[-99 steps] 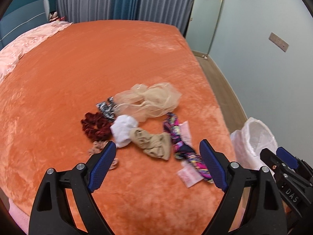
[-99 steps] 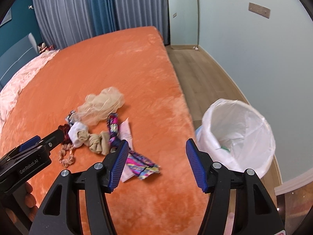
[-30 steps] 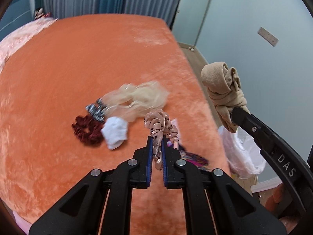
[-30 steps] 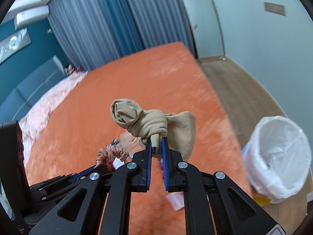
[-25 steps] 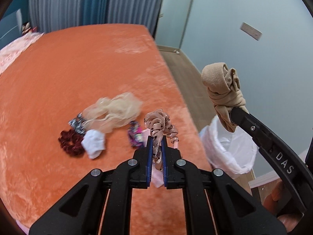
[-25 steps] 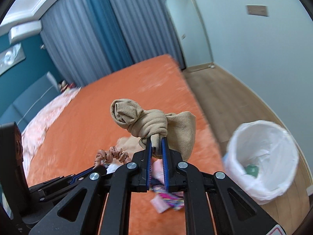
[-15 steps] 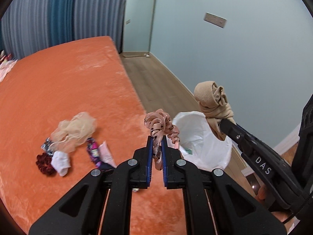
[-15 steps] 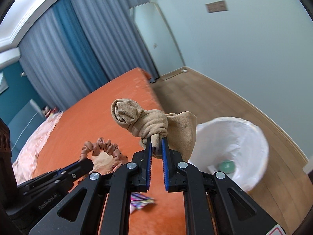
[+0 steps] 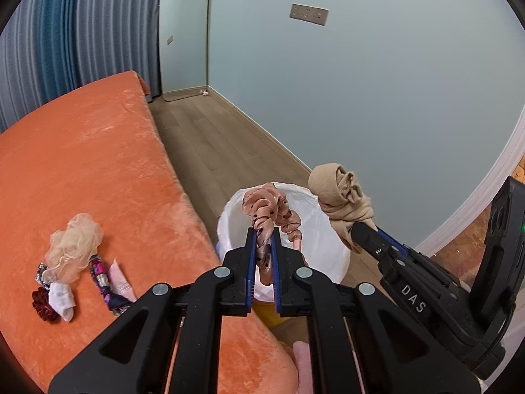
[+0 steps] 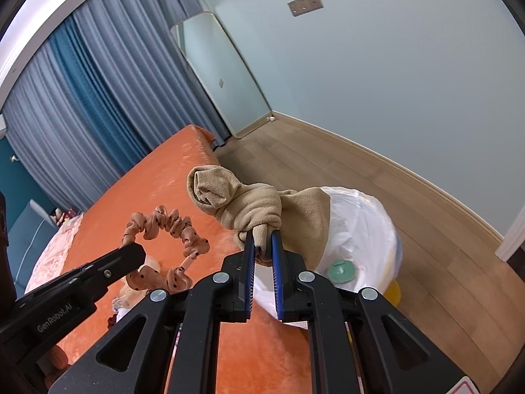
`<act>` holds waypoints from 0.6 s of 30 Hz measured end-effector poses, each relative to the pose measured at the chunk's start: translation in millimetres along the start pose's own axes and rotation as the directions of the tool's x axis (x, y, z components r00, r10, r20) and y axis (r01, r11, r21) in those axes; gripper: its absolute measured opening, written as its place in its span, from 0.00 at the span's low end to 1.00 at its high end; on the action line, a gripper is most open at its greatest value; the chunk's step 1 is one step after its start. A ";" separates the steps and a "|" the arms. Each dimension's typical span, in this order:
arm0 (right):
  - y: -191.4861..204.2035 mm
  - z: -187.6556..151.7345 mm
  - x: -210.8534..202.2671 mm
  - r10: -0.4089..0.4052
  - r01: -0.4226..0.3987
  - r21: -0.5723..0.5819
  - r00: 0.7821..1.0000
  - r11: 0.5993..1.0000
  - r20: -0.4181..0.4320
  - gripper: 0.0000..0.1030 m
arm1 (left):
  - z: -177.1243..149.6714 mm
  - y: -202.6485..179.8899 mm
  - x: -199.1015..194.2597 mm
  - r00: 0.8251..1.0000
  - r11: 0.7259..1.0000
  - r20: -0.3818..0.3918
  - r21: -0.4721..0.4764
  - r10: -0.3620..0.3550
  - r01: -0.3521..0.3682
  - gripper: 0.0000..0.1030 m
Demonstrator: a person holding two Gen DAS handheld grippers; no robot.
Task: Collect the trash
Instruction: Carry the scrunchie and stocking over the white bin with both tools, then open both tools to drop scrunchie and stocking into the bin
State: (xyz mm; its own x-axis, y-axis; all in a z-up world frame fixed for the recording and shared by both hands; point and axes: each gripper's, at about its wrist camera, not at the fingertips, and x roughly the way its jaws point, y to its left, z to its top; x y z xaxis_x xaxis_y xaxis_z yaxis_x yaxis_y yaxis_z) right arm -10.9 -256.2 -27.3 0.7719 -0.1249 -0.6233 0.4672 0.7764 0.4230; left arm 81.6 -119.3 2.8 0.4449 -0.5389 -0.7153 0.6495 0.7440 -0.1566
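Pink scrunchie: the pink dotted scrunchie (image 9: 269,210) was pinched between the blue pads of the left gripper (image 9: 262,246), its ruffled loop standing up above the tips, in front of the bin's mouth in the left wrist view.
Tan stocking: the knotted tan stocking (image 10: 249,207) was clamped by a fold in the right gripper (image 10: 262,246), the knotted bundle rising above the tips and a flap draping toward the bin.
Left gripper: closed tight on the scrunchie, with only the fabric between its pads.
Right gripper: closed on the stocking; in the left wrist view it reached in from the right, just beside the left one.
Trash bin: the bin (image 9: 328,229) lined with a white bag stood on the wooden floor (image 9: 210,144) beside the bed's edge; a green round lid (image 10: 341,271) lay inside it.
Items on the bed: a beige mesh bundle (image 9: 73,241), a white sock (image 9: 60,297), a dark red scrunchie (image 9: 41,303), a patterned purple strip (image 9: 103,279) and a pale pink wrapper (image 9: 119,275) lay clustered on the orange bedspread (image 9: 82,151), well apart from the bin.
Room: a pale blue wall (image 9: 377,92) carried a switch plate (image 9: 308,14); a tall mirror (image 10: 223,75) leaned against it, with blue and grey curtains (image 10: 82,98) behind the bed.
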 end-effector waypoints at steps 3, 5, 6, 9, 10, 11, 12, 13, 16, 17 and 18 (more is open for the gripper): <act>-9.0 -3.0 1.0 -0.012 0.012 0.016 1.000 1.000 -0.005 0.09 | 2.8 -8.8 10.8 1.000 1.000 -0.009 0.027 -0.014 0.015 0.08; -13.3 -3.9 3.0 -0.018 0.018 0.025 1.000 1.000 -0.008 0.09 | 4.4 -12.1 16.6 1.000 0.999 -0.013 0.037 -0.023 0.023 0.08; -15.8 -5.3 3.1 -0.020 0.020 0.029 1.000 0.999 -0.009 0.09 | 5.2 -11.4 19.8 1.000 0.999 -0.015 0.041 -0.025 0.026 0.09; -23.2 -3.7 9.7 -0.029 0.029 0.035 0.999 0.999 -0.013 0.09 | 8.7 -15.4 28.9 0.999 0.998 -0.019 0.054 -0.035 0.036 0.09; -23.6 -2.8 11.0 -0.031 0.032 0.038 0.999 0.999 -0.014 0.09 | 10.0 -16.2 32.5 0.999 0.998 -0.021 0.057 -0.038 0.039 0.09; -25.3 -2.4 12.9 -0.033 0.034 0.040 0.999 0.999 -0.015 0.10 | 11.1 -17.9 35.9 0.999 0.997 -0.024 0.059 -0.041 0.043 0.10; -27.3 -1.2 15.4 -0.036 0.037 0.042 0.999 0.998 -0.016 0.10 | 11.9 -18.3 39.7 0.999 0.997 -0.028 0.059 -0.045 0.046 0.11; -28.6 -1.8 17.3 -0.039 0.040 0.043 0.999 0.998 -0.017 0.12 | 13.3 -18.2 44.8 0.998 0.997 -0.032 0.057 -0.049 0.051 0.11; -29.1 -1.2 24.7 -0.046 0.047 0.049 0.999 0.998 -0.022 0.15 | 15.6 -17.6 53.6 0.997 0.997 -0.039 0.040 -0.060 0.062 0.34; -30.4 -1.0 26.9 -0.049 0.050 0.050 0.999 0.997 -0.019 0.16 | 16.0 -16.2 55.1 0.998 0.998 -0.031 0.031 -0.056 0.057 0.41; -32.7 -0.8 29.0 -0.052 0.053 0.050 0.998 0.997 -0.019 0.16 | 16.3 -14.1 56.6 0.999 0.999 -0.018 0.025 -0.048 0.048 0.47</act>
State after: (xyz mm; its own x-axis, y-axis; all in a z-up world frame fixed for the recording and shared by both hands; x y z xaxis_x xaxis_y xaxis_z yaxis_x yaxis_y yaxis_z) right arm -4.2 -284.6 -59.7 0.7383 -0.1539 -0.6567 0.5285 0.7370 0.4214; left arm 107.6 -166.8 -24.5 0.4020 -0.5663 -0.7195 0.6851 0.7073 -0.1740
